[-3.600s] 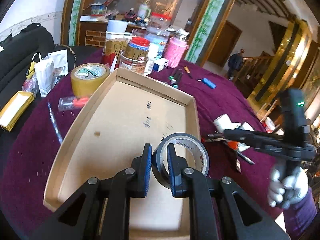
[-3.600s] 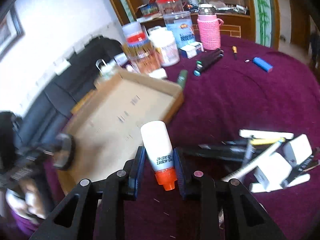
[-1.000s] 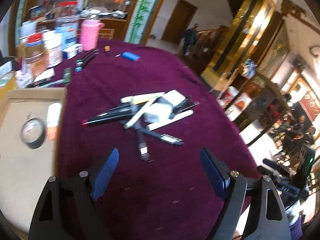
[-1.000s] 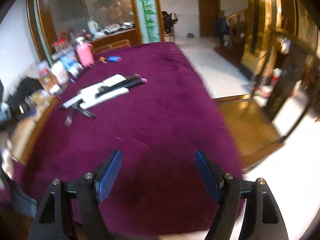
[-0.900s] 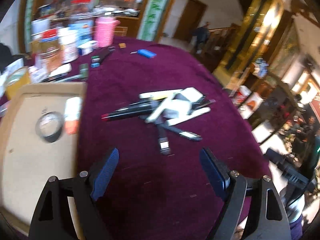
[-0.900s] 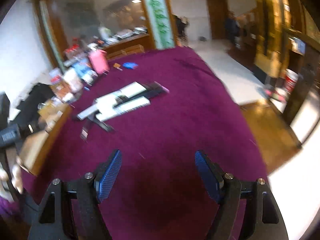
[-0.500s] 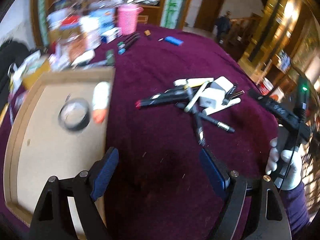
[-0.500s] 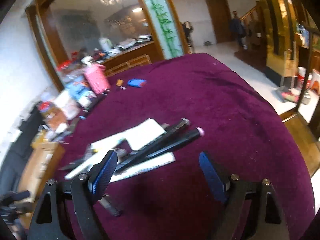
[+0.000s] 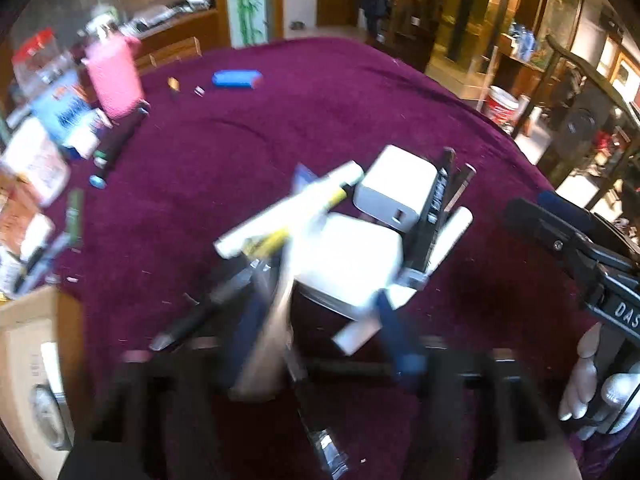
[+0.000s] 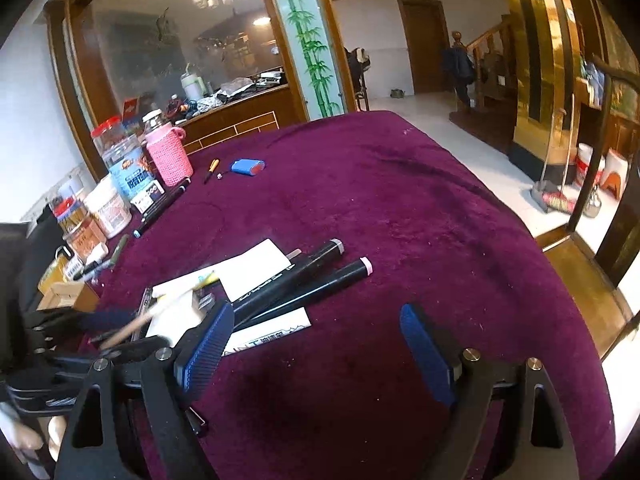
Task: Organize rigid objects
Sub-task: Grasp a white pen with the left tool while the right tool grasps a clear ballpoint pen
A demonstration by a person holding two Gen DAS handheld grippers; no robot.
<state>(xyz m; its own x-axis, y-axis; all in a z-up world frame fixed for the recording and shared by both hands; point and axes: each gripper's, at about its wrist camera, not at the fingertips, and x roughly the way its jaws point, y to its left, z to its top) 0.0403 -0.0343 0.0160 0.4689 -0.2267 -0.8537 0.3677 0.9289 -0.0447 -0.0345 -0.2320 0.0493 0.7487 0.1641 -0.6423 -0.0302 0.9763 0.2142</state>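
Note:
A pile of pens, markers and white charger blocks (image 9: 348, 256) lies on the purple tablecloth; it also shows in the right wrist view (image 10: 256, 284). My left gripper (image 9: 316, 356) is blurred by motion, open, low over the near end of the pile. My right gripper (image 10: 316, 344) is open and empty just right of the pile, its left finger beside two black markers (image 10: 304, 280). The cardboard tray (image 9: 28, 344) at the left edge holds a tape roll (image 9: 44, 416) and a white bottle.
Jars, a pink-sleeved bottle (image 10: 166, 156), a blue lighter (image 10: 248, 167) and loose pens stand along the far left of the table. The table edge drops to the floor on the right (image 10: 560, 240). My right gripper shows in the left wrist view (image 9: 580, 256).
Both grippers have closed in on the pile of pens and chargers. The left gripper dropped down over it fast; the right gripper moved left and lower beside the markers.

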